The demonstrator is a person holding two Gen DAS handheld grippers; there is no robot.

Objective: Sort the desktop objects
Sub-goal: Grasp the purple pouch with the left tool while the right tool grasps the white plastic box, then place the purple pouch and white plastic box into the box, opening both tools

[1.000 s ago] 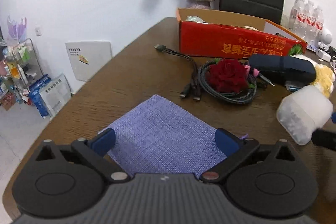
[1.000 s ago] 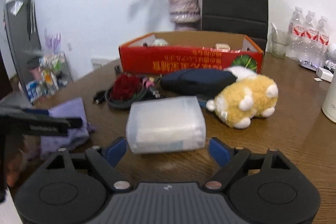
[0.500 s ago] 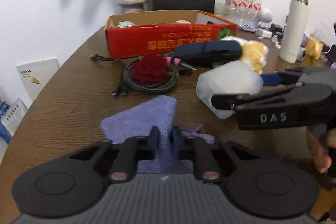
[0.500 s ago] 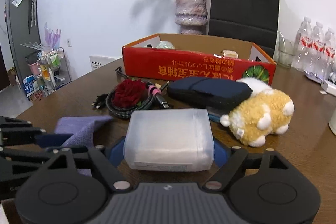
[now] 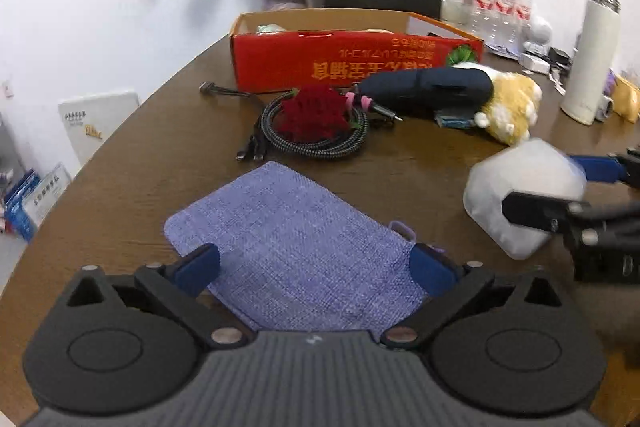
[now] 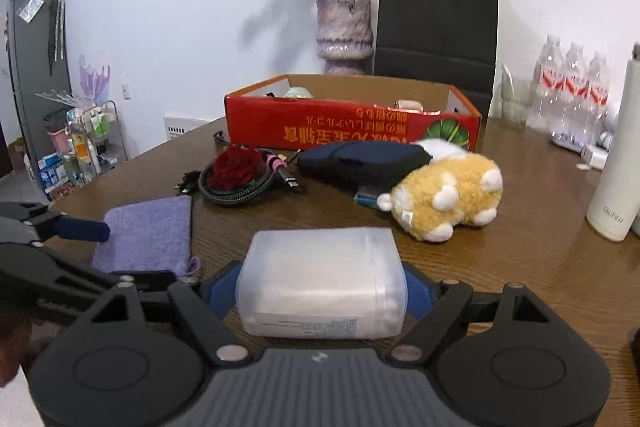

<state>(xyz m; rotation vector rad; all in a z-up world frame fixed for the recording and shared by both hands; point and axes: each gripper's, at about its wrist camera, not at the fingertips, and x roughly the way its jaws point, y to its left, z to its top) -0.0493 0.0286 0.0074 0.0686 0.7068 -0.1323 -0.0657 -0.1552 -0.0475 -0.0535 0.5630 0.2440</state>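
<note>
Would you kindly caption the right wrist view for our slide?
Right gripper clamps a translucent plastic box above the wooden table, facing the red cardboard box.

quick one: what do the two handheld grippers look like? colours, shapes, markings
Both match. The left gripper and right gripper each have a dark grey ribbed body with a small white logo, two black rounded housings with circular discs, and black linkage arms on silver pivot pins. The fingers end in blue pads. No cables or sleeves show; a sliver of bare skin sits at the right view's lower left edge.
</note>
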